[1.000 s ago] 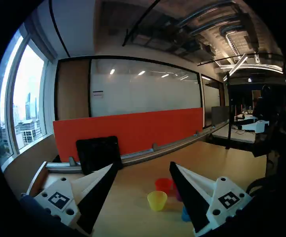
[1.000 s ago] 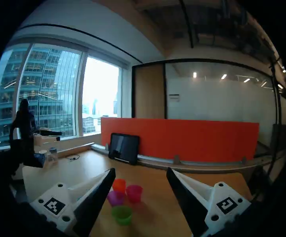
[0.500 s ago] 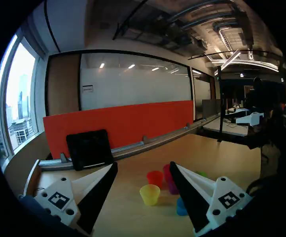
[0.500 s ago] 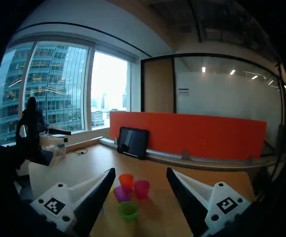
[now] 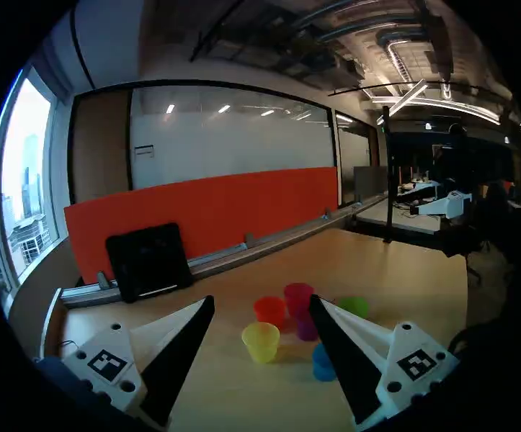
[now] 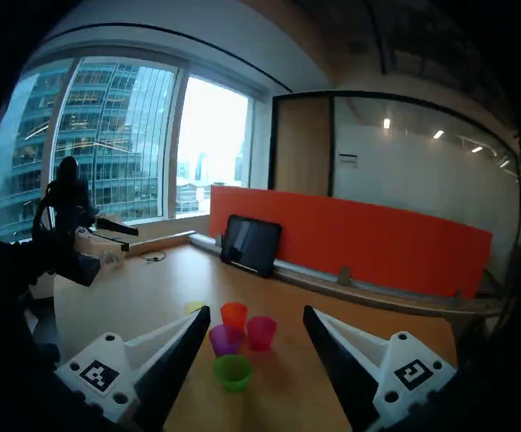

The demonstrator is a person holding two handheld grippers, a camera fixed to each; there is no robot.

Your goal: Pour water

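In the left gripper view, the left gripper (image 5: 260, 299) hangs wide open over the counter (image 5: 404, 281). The yellow cup (image 5: 261, 340) sits closest, between its fingers, with a red cup (image 5: 269, 311) just behind it and a blue cup (image 5: 323, 360) by the right finger. In the right gripper view, the right gripper (image 6: 256, 309) is wide open too. A green cup (image 6: 233, 371) sits closest, a purple cup (image 6: 225, 338) just behind it, and big windows (image 6: 116, 144) are far off to its left.

right gripper (image 6: 256, 311) fingers spread wide | green cup (image 6: 233, 371) nearest; purple cup (image 6: 225, 338), pink cup (image 6: 261, 332), orange cup (image 6: 234, 315) clustered behind on table (image 6: 152, 288) | tablet (image 6: 251, 245) against red divider (image 6: 375, 245)
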